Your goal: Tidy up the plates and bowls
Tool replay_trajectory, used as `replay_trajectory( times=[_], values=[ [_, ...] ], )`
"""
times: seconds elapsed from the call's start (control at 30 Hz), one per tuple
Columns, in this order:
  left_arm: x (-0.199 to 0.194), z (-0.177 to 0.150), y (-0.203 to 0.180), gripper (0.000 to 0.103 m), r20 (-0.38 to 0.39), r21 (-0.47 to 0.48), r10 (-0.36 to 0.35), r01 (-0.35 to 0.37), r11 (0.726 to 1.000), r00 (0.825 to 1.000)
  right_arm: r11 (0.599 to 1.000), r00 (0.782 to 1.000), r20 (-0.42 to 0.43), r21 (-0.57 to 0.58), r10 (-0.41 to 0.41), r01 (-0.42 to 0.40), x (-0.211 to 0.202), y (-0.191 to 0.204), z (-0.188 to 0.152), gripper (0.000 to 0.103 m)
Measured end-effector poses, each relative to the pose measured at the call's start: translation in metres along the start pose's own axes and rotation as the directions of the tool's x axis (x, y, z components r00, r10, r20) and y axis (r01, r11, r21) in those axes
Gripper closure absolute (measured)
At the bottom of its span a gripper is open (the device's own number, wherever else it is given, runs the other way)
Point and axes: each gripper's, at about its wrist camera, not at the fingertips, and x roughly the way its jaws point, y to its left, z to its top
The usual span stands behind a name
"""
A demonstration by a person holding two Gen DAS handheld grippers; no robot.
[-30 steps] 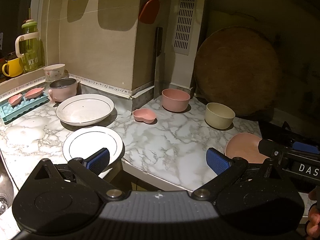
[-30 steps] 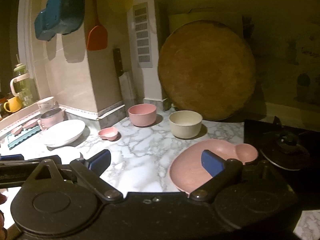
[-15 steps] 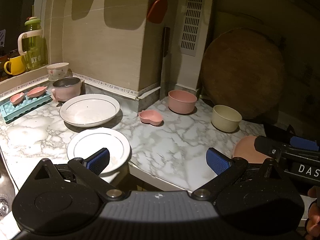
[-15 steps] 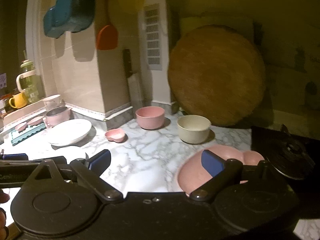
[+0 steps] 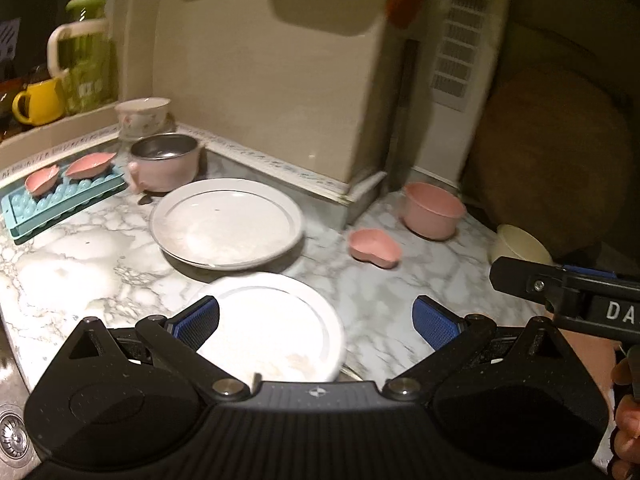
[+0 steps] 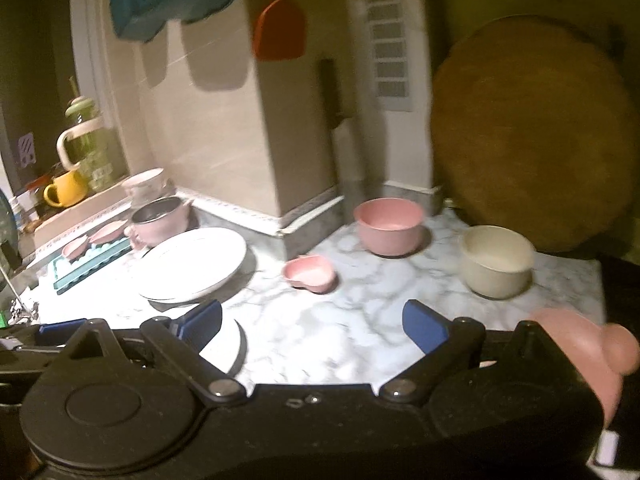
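Small plate (image 5: 276, 324) nearer left gripper (image 5: 316, 320)

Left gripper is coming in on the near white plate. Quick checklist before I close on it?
1. Left gripper open: ok, jaws wide, empty.
2. Near plate between the fingers: not ok, only the left finger overlaps it.
3. Plate apart from big plate: ok.
4. Right gripper out of the way: ok, open, off to the right.
5. Finger under the rim: cannot tell.
6. Image sharpness: not ok, motion blur.
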Motion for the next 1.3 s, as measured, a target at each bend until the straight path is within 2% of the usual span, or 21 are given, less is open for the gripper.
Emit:
replay_trajectory(
  times=[0.13, 0.3, 0.4, 0.57, 0.67, 0.73, 0.87, 0.9, 1.0, 1.13, 1.23, 1.3],
  values=[
    [0.023, 0.022, 0.042, 0.0, -0.026, -0.114, 0.012, -0.015, 0.993, 1.0, 0.998, 0.998, -0.04, 0.001, 0.058, -0.058, 0.036, 0.016, 0.017, 0.006],
    [0.052, 0.054, 0.093, 0.0, -0.031, -0.186, 0.066, -0.071, 0.98, 0.997, 0.996, 0.987, -0.133, 0.013, 0.091, -0.09, 0.091, 0.035, 0.036, 0.013],
    [0.077, 0.068, 0.12, 0.0, -0.073, -0.235, 0.093, -0.108, 0.966, 0.993, 0.997, 0.981, -0.177, 0.017, 0.079, -0.077, 0.123, 0.044, 0.045, 0.023],
    [0.115, 0.087, 0.146, 0.0, -0.11, -0.247, 0.183, -0.206, 0.947, 0.977, 0.994, 0.958, -0.276, 0.098, 0.074, -0.049, 0.18, 0.049, 0.055, 0.03],
    [0.137, 0.094, 0.162, 0.0, -0.157, -0.305, 0.155, -0.197, 0.932, 0.975, 0.989, 0.937, -0.34, 0.144, 0.079, -0.031, 0.213, 0.048, 0.057, 0.039],
    [0.149, 0.097, 0.167, 0.0, -0.178, -0.304, 0.158, -0.207, 0.93, 0.971, 0.982, 0.922, -0.374, 0.186, 0.096, -0.026, 0.23, 0.046, 0.057, 0.046],
    [0.169, 0.099, 0.181, 0.0, -0.205, -0.322, 0.14, -0.202, 0.925, 0.969, 0.977, 0.901, -0.419, 0.211, 0.117, -0.029, 0.259, 0.049, 0.057, 0.049],
    [0.174, 0.099, 0.184, 0.0, -0.214, -0.326, 0.134, -0.2, 0.924, 0.968, 0.977, 0.897, -0.426, 0.21, 0.116, -0.027, 0.264, 0.05, 0.057, 0.053],
    [0.186, 0.098, 0.19, 0.007, -0.24, -0.338, 0.121, -0.199, 0.92, 0.963, 0.969, 0.888, -0.44, 0.246, 0.135, -0.025, 0.276, 0.047, 0.055, 0.065],
    [0.197, 0.097, 0.197, 0.021, -0.268, -0.334, 0.101, -0.191, 0.923, 0.958, 0.968, 0.884, -0.444, 0.248, 0.146, -0.035, 0.284, 0.048, 0.06, 0.067],
    [0.204, 0.098, 0.201, 0.024, -0.29, -0.313, 0.082, -0.176, 0.933, 0.953, 0.968, 0.877, -0.454, 0.247, 0.154, -0.042, 0.289, 0.047, 0.06, 0.073],
    [0.206, 0.1, 0.203, 0.025, -0.299, -0.294, 0.096, -0.187, 0.937, 0.95, 0.966, 0.873, -0.459, 0.253, 0.163, -0.048, 0.293, 0.048, 0.061, 0.077]
  ],
)
